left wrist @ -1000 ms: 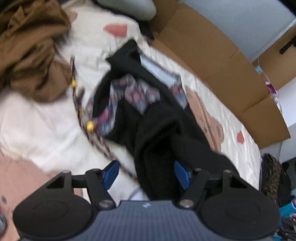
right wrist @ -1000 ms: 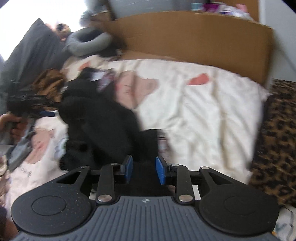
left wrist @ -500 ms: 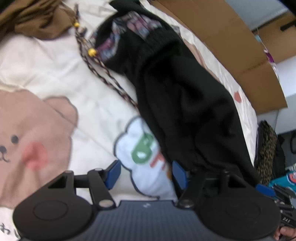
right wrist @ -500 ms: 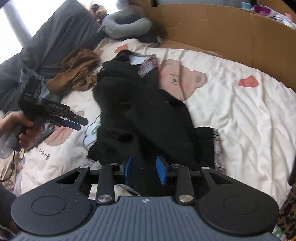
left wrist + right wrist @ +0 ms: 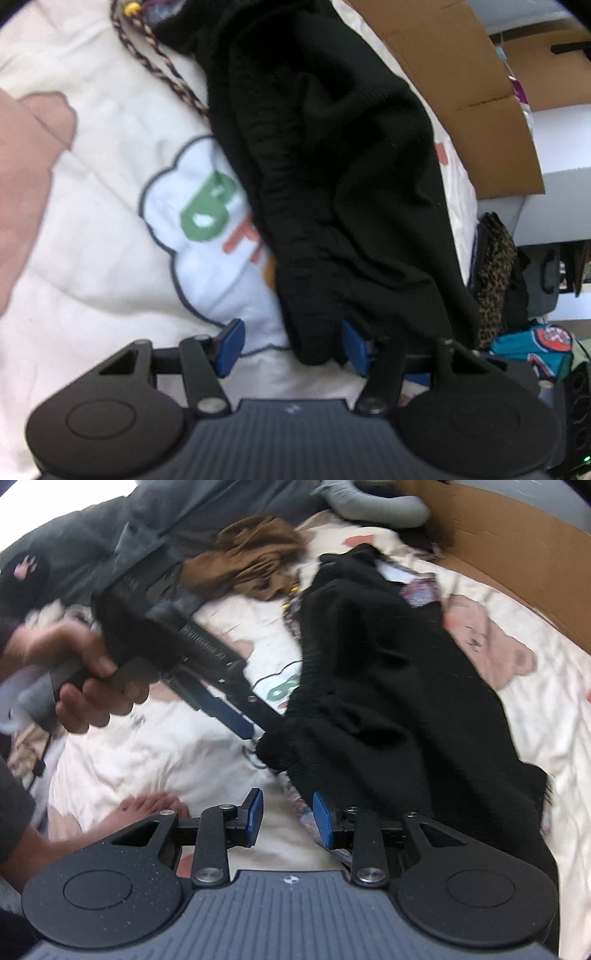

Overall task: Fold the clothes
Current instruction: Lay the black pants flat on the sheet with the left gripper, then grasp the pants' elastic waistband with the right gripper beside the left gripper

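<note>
A black knit garment (image 5: 332, 166) lies lengthwise on the bed, its patterned lining showing at the far end. Its near, narrow end sits between the jaws of my left gripper (image 5: 291, 347), against the right pad; the left pad stands apart from it, and the jaws are closing. In the right wrist view a hand holds that left gripper, whose blue fingers (image 5: 229, 712) reach the garment (image 5: 388, 683) at its end. My right gripper (image 5: 288, 818) is open over the sheet. A strip of patterned cloth lies by its right pad, and the black cloth passes just right of it.
The bed sheet (image 5: 92, 258) is white with bear and cloud prints. A braided cord (image 5: 159, 70) trails from the garment. A brown garment (image 5: 251, 557) is heaped at the far side. Cardboard (image 5: 517, 542) walls the bed's far edge. A bare foot (image 5: 147, 812) rests near my right gripper.
My left gripper has dropped toward the garment's near end, which now sits between its jaws. The right view has rolled, and black cloth no longer fills the gap between its pads.
</note>
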